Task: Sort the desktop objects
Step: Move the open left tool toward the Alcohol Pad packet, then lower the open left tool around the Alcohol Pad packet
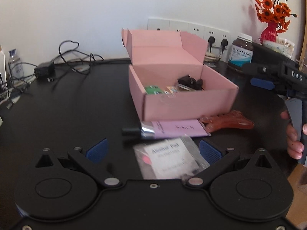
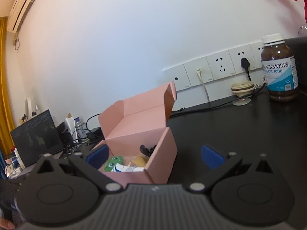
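Alcohol pad: we see the packet flat on the worktop, between our left gripper jaws, spread wide, empty.
Box: pink box just beyond, open.
Right gripper: jaws wide, empty, facing the box.
Next: we'd judge closing on the packet.

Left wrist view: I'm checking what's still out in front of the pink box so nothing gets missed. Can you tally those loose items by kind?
Pink tube with black cap: 1
Alcohol pad packet: 1
Orange translucent hand-shaped item: 1
Total: 3, all lying on the black desk outside the pink box.
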`<state>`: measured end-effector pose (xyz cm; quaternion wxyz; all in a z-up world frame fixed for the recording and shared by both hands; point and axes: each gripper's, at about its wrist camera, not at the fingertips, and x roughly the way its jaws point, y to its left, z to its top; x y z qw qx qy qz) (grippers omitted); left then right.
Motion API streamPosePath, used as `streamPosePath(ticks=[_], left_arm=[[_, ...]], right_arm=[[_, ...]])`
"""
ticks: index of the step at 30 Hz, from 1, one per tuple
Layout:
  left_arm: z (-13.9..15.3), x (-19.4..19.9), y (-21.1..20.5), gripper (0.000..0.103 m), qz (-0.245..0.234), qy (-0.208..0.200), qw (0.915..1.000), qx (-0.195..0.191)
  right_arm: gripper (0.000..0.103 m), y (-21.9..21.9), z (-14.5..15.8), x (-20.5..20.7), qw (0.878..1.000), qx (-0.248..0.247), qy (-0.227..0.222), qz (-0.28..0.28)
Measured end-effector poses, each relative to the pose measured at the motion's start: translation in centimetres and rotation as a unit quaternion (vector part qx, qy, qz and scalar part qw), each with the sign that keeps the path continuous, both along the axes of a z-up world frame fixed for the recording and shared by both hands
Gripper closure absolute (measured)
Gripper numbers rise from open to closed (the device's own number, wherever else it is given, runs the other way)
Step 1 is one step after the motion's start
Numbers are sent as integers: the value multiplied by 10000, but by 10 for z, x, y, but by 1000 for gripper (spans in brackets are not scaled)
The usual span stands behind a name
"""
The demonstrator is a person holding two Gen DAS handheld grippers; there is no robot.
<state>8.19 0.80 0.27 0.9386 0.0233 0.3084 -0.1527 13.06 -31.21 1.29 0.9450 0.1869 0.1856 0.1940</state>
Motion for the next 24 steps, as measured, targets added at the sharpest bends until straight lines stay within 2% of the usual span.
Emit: streamPosePath(ticks=[4,8,12,24], left_arm=[[-7,-2,-10,0,90,21,9998,150],[-7,0,-10,0,335,67,9994,47],[-7,2,-12,0,476,89,9987,126],[-10,3,-24,0,654,2,9971,397]], right_arm=[[1,-2,-1,-1,9999,93,-14,36],[1,-3,0,-1,9999,145,-29,73],[1,-6,0,-1,9996,243,-41,105],[1,-10,-2,1,9988,459,13,158]])
